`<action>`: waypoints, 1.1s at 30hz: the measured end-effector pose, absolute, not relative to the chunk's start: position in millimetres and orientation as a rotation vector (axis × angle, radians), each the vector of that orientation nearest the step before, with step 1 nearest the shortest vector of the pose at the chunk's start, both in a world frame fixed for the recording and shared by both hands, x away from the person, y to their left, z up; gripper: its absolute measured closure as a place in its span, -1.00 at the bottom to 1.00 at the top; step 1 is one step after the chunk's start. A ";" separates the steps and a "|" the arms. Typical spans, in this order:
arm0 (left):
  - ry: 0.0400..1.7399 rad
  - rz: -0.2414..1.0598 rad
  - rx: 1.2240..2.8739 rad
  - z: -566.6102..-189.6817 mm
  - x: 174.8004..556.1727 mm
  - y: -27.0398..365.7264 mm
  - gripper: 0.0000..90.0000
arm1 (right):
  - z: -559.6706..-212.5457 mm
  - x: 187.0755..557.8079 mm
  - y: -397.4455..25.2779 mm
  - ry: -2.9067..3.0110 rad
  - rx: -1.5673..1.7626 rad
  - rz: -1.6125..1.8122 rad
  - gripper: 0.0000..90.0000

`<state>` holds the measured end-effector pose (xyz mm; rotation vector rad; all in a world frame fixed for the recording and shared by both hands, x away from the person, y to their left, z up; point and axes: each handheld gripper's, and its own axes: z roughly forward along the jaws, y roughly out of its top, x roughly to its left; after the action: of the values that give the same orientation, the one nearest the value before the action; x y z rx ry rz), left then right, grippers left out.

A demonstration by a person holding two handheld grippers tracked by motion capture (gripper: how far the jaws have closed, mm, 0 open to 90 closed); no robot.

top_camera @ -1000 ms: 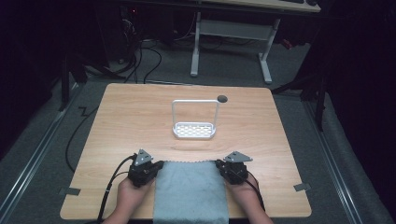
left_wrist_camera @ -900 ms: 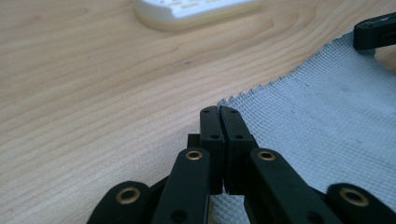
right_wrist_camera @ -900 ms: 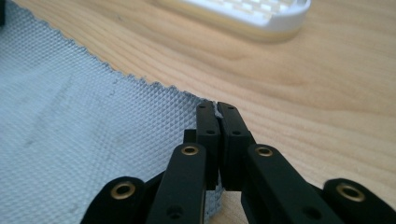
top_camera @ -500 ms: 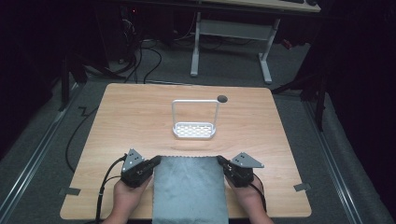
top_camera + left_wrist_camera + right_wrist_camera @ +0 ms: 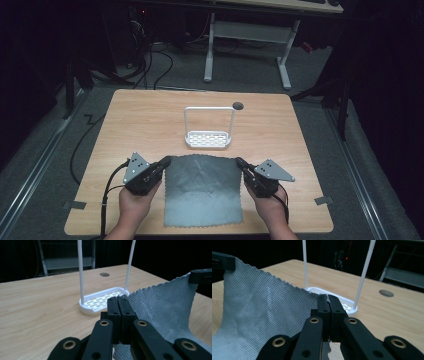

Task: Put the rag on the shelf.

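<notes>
Since a moment ago, both my grippers have lifted the grey cloth's [image 5: 204, 187] far edge nearer the white rack [image 5: 208, 127]. Left gripper [image 5: 164, 163] and right gripper [image 5: 241, 163] each pinch a far corner; the rack stands straight ahead, centred between them on the surface [image 5: 150, 115].

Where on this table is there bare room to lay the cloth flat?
Bare wood lies left and right of the rack, out to the table edges. The near middle is crowded: cloth between left gripper and right gripper.
</notes>
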<state>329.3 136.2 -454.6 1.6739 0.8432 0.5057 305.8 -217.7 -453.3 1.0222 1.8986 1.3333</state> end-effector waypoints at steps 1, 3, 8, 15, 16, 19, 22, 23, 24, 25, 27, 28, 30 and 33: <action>0.838 0.511 1.662 -452.2 330.1 136.0 0.99 | -450.2 306.2 -218.4 1.887 1.017 1.337 0.99; 0.834 0.514 1.642 -447.3 331.6 135.5 0.99 | -442.8 307.3 -220.7 1.863 1.008 1.349 0.99; 0.794 0.537 1.624 -432.6 336.6 132.1 0.99 | -421.4 309.0 -227.1 1.799 0.984 1.377 0.99; 0.739 0.586 1.593 -409.7 347.5 128.6 0.99 | -400.5 315.8 -231.4 1.728 0.970 1.423 0.99; 0.741 0.588 1.581 -406.8 349.8 128.4 0.99 | -397.9 316.4 -231.0 1.720 0.973 1.426 0.99; 0.739 0.597 1.573 -398.2 356.9 128.3 0.99 | -391.3 319.8 -230.3 1.703 0.969 1.429 0.99; 0.738 0.587 1.558 -390.3 363.5 128.4 0.99 | -385.2 324.2 -230.3 1.688 0.959 1.427 0.99; 0.736 0.588 1.558 -387.4 365.9 128.2 0.99 | -383.0 326.1 -230.3 1.682 0.963 1.431 0.99; 0.735 0.590 1.556 -384.4 368.6 127.9 0.99 | -380.8 328.4 -231.1 1.678 0.959 1.432 0.99; 0.733 0.591 1.557 -381.4 371.8 127.6 0.99 | -378.5 330.5 -231.5 1.674 0.963 1.433 0.99; 0.729 0.603 1.559 -376.0 378.8 126.2 0.99 | -374.4 336.1 -232.6 1.665 0.967 1.443 0.99; 0.725 0.609 1.567 -373.4 382.6 125.5 0.99 | -372.6 339.4 -233.4 1.660 0.967 1.444 0.99; 0.723 0.619 1.566 -368.9 391.6 123.3 0.99 | -368.7 347.5 -233.8 1.656 0.976 1.444 0.99; 0.715 0.634 1.568 -365.2 403.0 122.4 0.99 | -364.4 357.1 -233.9 1.645 0.979 1.445 0.99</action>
<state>403.0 122.4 -365.2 1.5679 0.7150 0.6340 357.1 -233.9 -364.4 0.9791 1.6450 1.4451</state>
